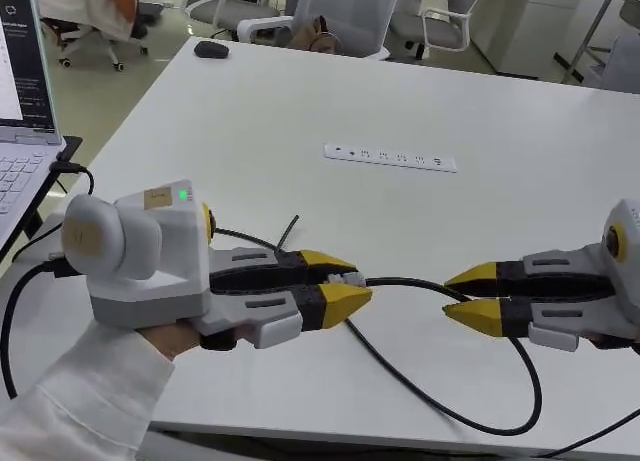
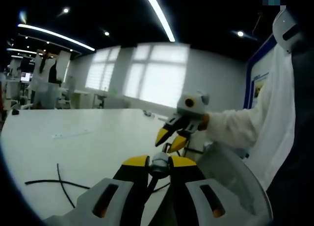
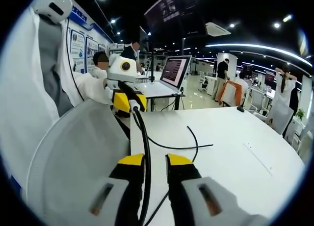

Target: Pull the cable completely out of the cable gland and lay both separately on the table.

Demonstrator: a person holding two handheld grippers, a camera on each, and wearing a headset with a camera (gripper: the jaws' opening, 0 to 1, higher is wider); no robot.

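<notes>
Tabletop (image 1: 300, 111) — cable gland (image 2: 158, 162) in left gripper (image 1: 362, 279)

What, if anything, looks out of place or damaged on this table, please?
Nothing looks damaged or spilled. The black cable, running from the metal cable gland in the left gripper past the right gripper, loops near the white table's front edge.

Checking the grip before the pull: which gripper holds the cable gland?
The left gripper: the cable gland sits between its jaws, while the right gripper has just bare cable between its jaws.

White table (image 1: 300, 101): power strip (image 1: 390, 157), cable (image 1: 420, 386), perhaps mouse (image 1: 211, 49).
</notes>
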